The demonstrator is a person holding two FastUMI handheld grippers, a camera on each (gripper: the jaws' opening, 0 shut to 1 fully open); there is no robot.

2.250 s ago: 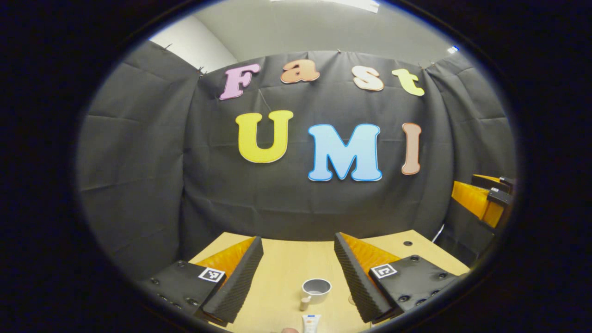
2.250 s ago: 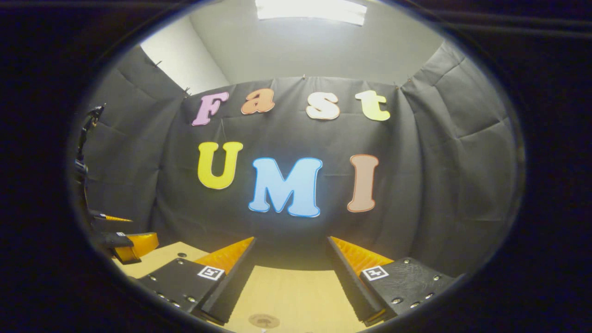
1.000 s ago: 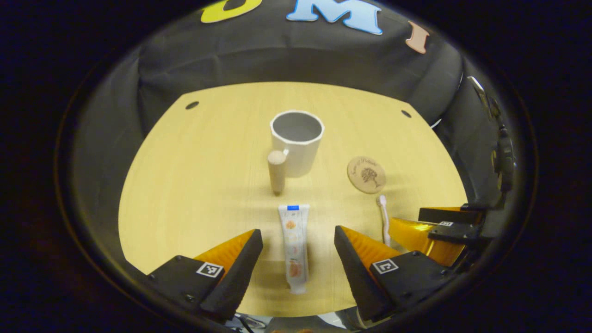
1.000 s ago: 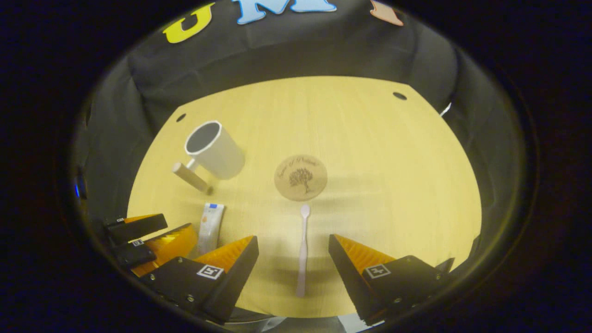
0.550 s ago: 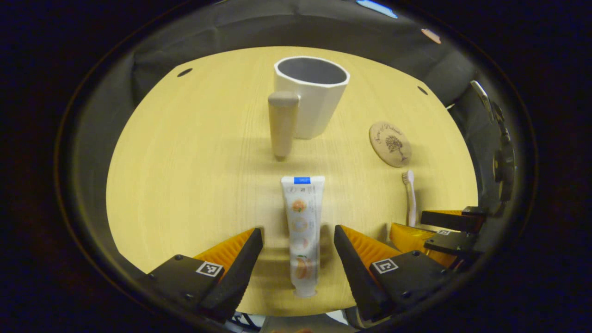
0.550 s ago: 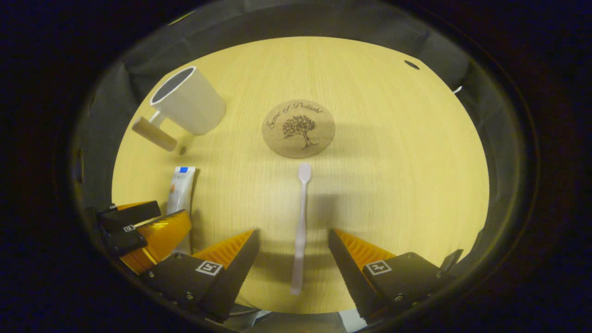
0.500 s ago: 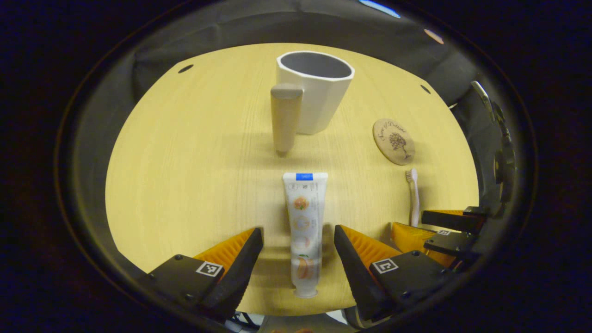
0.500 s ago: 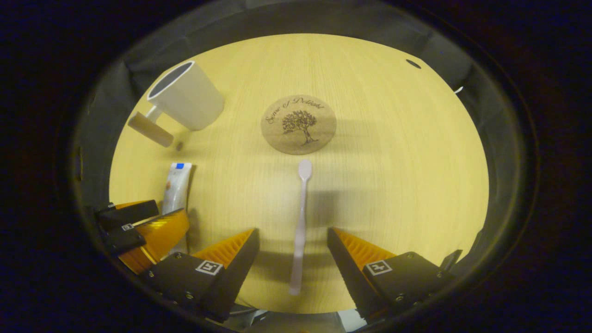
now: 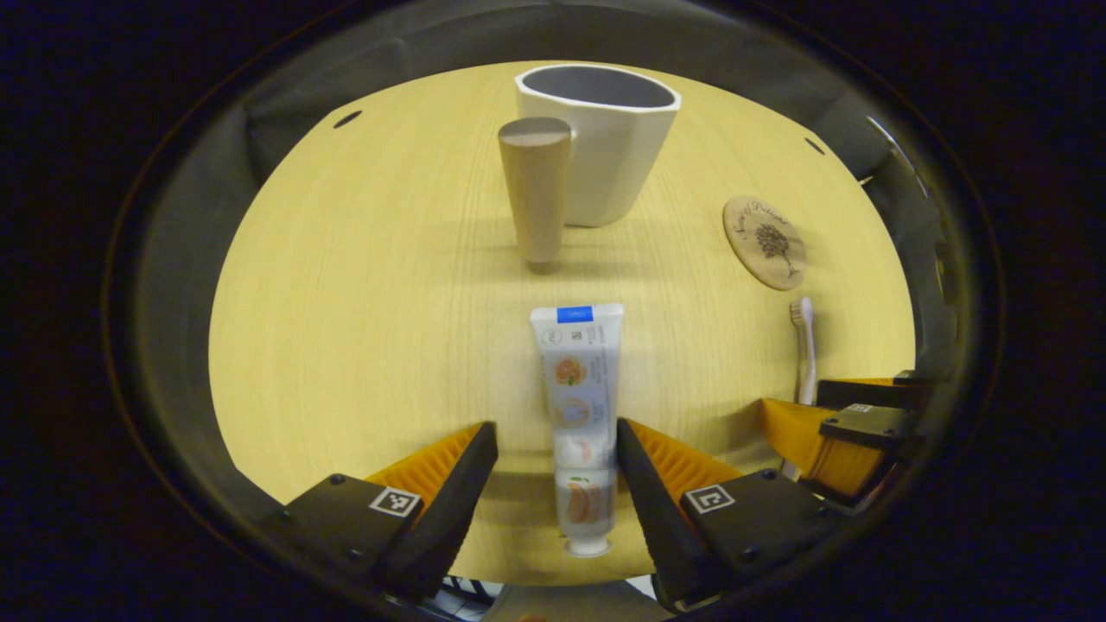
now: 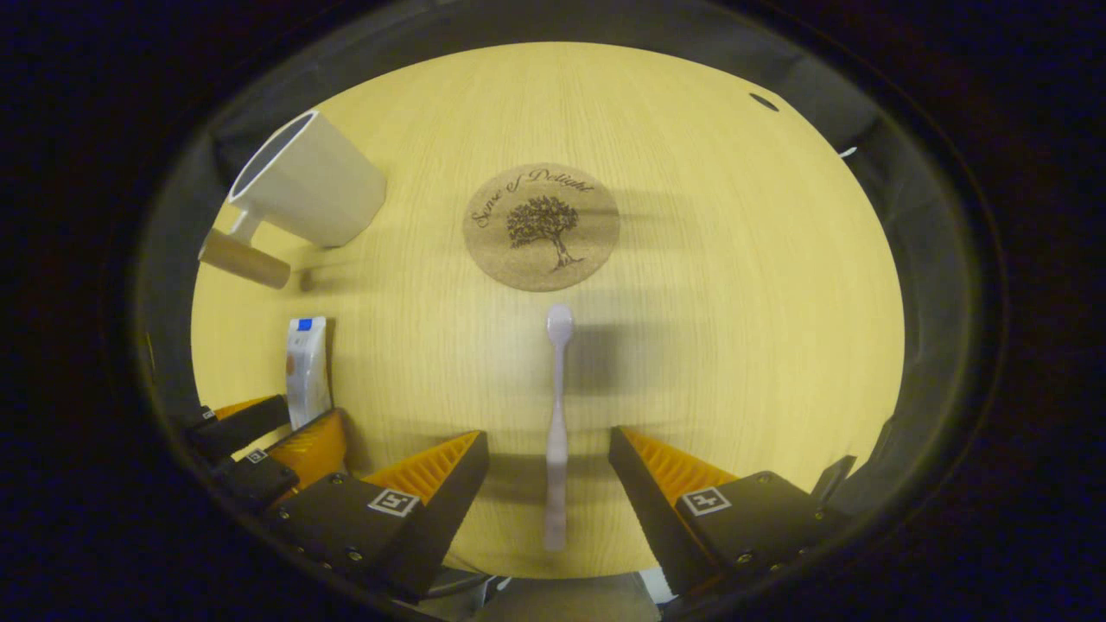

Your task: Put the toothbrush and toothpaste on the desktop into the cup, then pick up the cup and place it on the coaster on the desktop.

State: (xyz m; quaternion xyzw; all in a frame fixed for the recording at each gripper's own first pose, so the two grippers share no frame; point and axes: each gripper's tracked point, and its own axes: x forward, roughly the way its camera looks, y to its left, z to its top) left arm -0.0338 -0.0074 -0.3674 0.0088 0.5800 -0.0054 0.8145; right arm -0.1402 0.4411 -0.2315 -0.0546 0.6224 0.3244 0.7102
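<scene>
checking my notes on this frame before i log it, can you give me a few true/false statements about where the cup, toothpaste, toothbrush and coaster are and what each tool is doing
1. The toothpaste lies flat on the desktop between the open fingers of the left tool. True.
2. The toothbrush already stands in the cup. False: it lies on the desktop between the open fingers of the right tool.
3. The cup sits on the coaster. False: the cup stands on the bare desktop, apart from the coaster.
4. The toothbrush head points toward the coaster. True.
5. The right tool is shut on the toothbrush. False: its fingers stand apart, on either side of the handle.
</scene>
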